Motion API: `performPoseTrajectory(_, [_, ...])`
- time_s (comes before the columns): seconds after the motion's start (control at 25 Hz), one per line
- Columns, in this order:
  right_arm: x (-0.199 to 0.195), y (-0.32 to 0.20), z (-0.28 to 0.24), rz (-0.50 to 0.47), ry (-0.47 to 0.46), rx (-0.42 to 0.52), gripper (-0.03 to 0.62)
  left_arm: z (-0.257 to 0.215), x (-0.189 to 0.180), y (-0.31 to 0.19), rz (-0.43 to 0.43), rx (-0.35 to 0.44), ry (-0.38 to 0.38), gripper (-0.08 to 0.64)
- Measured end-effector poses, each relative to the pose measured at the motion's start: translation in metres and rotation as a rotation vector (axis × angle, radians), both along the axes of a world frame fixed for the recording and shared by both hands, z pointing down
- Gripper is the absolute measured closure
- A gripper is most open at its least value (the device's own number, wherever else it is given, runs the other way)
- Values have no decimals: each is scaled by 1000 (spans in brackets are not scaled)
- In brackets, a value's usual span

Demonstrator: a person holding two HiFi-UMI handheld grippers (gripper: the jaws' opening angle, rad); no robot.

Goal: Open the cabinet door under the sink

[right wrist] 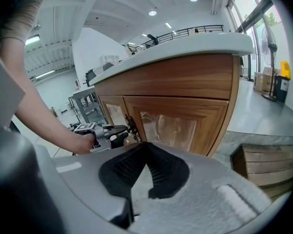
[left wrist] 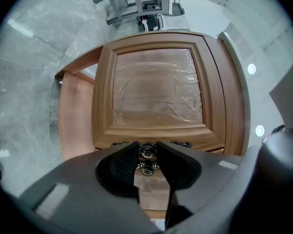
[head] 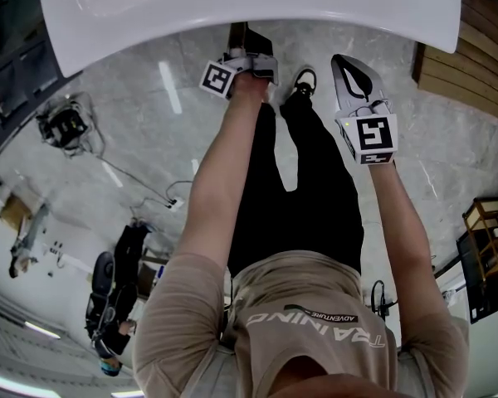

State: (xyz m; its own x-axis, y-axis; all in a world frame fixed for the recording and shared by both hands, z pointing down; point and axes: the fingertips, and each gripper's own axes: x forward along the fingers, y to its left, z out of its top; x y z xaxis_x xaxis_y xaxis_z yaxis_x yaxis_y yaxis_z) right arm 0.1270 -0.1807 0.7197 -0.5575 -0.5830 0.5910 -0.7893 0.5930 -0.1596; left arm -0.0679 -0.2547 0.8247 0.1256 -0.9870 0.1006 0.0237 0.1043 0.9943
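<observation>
Overhead first: you held your left claw [head: 257,70] right under the front edge of the white sink [head: 232,7], its tips tucked beneath that edge. Your right claw [head: 342,66] hung beside it, out over the grey floor [head: 149,106], touching nothing. That made two claws, one in each hand.

Next, the left gripper view: the jaws stood only a little apart, clenched on one round dark knob [left wrist: 147,151] at the edge of the cabinet door [left wrist: 156,89]. A second knob [left wrist: 147,169] sat just beyond the first, between the jaws but not gripped. The door's middle panel was covered with clear film.

Last, the right gripper view: your right claw [right wrist: 145,147] had its jaws pressed together at the tips, with nothing between them. Beyond it stood two wooden doors [right wrist: 178,123] side by side under the countertop [right wrist: 185,45], and your left claw [right wrist: 118,132] sat where they met.
</observation>
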Motion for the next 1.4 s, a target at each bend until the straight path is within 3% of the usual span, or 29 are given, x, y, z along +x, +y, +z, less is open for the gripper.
performPoseTrajectory(0.44, [1, 7, 5, 0, -13, -19, 591, 3, 1, -7, -46, 29, 50, 456])
performPoseTrajectory(0.76, [6, 8, 10, -1, -8, -26, 591, 6, 1, -6, -129, 80, 152, 465])
performPoseTrajectory(1.04, [12, 7, 17, 20, -5, -39, 591, 6, 1, -7, -74, 84, 72, 459])
performPoseTrajectory(1.4, [8, 9, 17, 5, -11, -42, 591, 4, 4, -7, 1, 87, 54, 460])
